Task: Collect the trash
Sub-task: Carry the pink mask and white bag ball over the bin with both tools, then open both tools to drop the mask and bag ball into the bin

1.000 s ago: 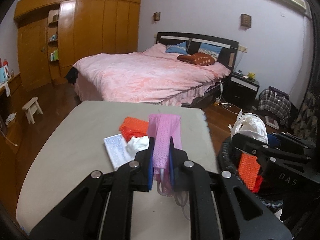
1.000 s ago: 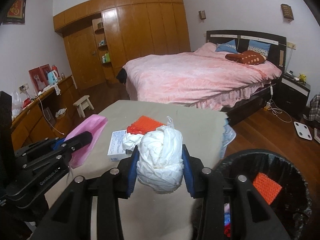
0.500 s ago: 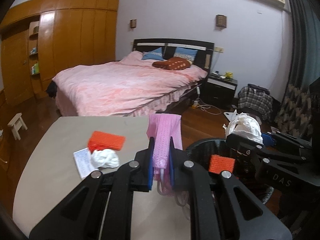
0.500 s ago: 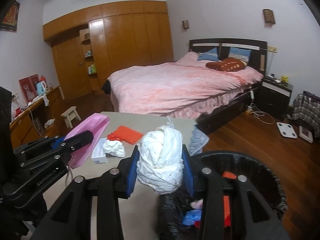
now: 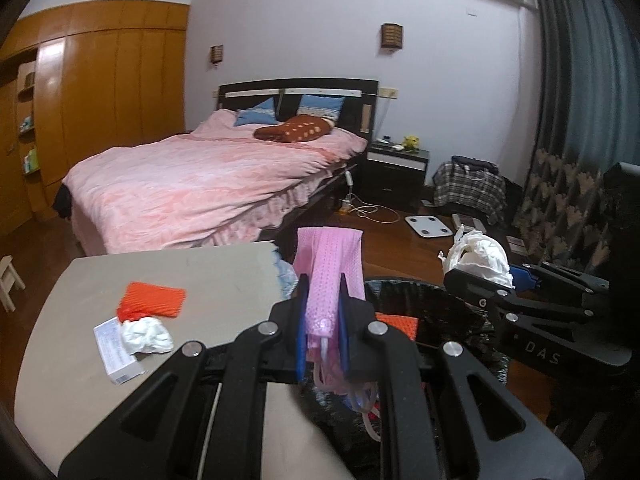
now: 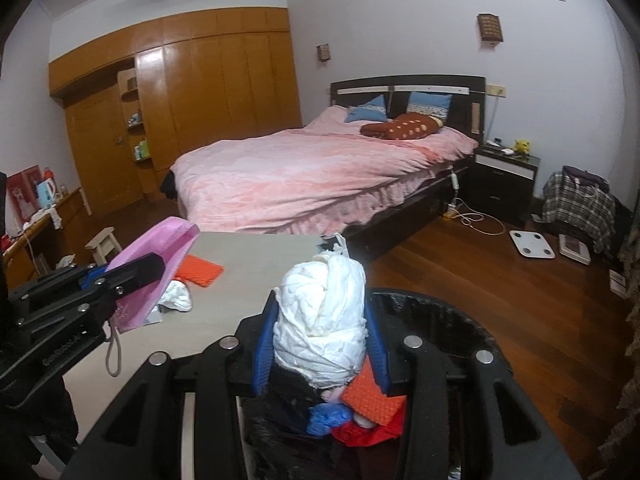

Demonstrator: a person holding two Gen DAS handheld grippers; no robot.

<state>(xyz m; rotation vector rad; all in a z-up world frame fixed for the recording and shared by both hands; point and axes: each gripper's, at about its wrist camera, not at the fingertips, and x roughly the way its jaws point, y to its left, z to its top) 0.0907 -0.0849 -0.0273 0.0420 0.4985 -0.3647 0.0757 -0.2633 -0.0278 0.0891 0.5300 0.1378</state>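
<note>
Now over the black-lined round trash bin (image 6: 460, 312): left claw (image 5: 323, 312) clamps pink mesh mask (image 5: 332, 264); right claw (image 6: 320, 344) clamps white plastic wad (image 6: 324, 320). Orange foam net (image 5: 154, 299), white tissue (image 5: 146, 334), small white box (image 5: 116, 350) remain on grey counter (image 5: 208, 272) at 9 o'clock, previously dead ahead.

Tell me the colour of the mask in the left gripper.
Pink mask, clearest in the left wrist view.

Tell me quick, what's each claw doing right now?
Left gripper: shut on a pink dotted plastic bag.
Right gripper: shut on a knotted white plastic bag bundle.
</note>
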